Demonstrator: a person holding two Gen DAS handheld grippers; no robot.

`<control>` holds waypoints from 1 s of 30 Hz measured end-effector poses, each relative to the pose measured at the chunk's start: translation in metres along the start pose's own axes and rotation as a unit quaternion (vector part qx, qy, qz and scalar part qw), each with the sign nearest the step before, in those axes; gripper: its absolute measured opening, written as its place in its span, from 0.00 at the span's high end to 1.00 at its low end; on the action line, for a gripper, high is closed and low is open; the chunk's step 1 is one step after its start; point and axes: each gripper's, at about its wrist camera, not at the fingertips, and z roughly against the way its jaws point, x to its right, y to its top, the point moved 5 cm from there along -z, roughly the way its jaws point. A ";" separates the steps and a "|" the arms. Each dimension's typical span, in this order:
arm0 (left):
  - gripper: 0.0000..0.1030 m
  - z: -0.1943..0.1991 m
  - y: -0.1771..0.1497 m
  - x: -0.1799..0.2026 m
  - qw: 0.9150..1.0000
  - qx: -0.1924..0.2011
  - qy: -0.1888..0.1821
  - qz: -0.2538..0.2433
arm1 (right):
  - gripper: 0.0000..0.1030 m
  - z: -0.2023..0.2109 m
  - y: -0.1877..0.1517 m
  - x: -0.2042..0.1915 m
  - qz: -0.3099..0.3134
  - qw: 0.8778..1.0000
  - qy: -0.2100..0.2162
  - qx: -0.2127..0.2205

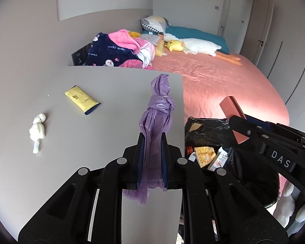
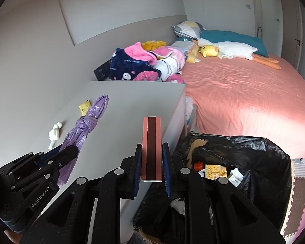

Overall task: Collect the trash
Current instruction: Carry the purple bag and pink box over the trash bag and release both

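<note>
My left gripper [image 1: 152, 140] is shut on a knotted purple plastic bag [image 1: 159, 109] and holds it above the grey table [image 1: 91, 134]; the bag also shows in the right wrist view [image 2: 85, 124]. My right gripper [image 2: 151, 148] is shut on a pink and brown box [image 2: 151, 148], held near the table's right edge, left of the black trash bag [image 2: 244, 148]. The box shows in the left wrist view [image 1: 233, 113] above the trash bag [image 1: 211, 130]. A yellow wrapper [image 1: 81, 99] and a crumpled white tissue [image 1: 37, 131] lie on the table.
The trash bag holds several packets [image 2: 215, 171]. A bed with a pink sheet [image 2: 244, 93] stands beyond, with blankets [image 2: 144, 63], pillows and plush toys [image 2: 227, 49]. Foam floor mats [image 2: 303, 199] lie at the right. A wall runs along the table's left.
</note>
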 end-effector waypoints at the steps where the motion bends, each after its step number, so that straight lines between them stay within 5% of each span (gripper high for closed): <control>1: 0.86 -0.001 -0.001 0.005 1.000 -0.002 -0.004 -0.003 | 0.80 0.001 -0.001 0.003 -0.002 1.000 -0.002 0.000; 30: 0.86 -0.025 -0.019 0.117 0.991 -0.043 -0.099 -0.084 | 0.80 0.046 -0.021 0.118 -0.078 0.994 -0.076 0.021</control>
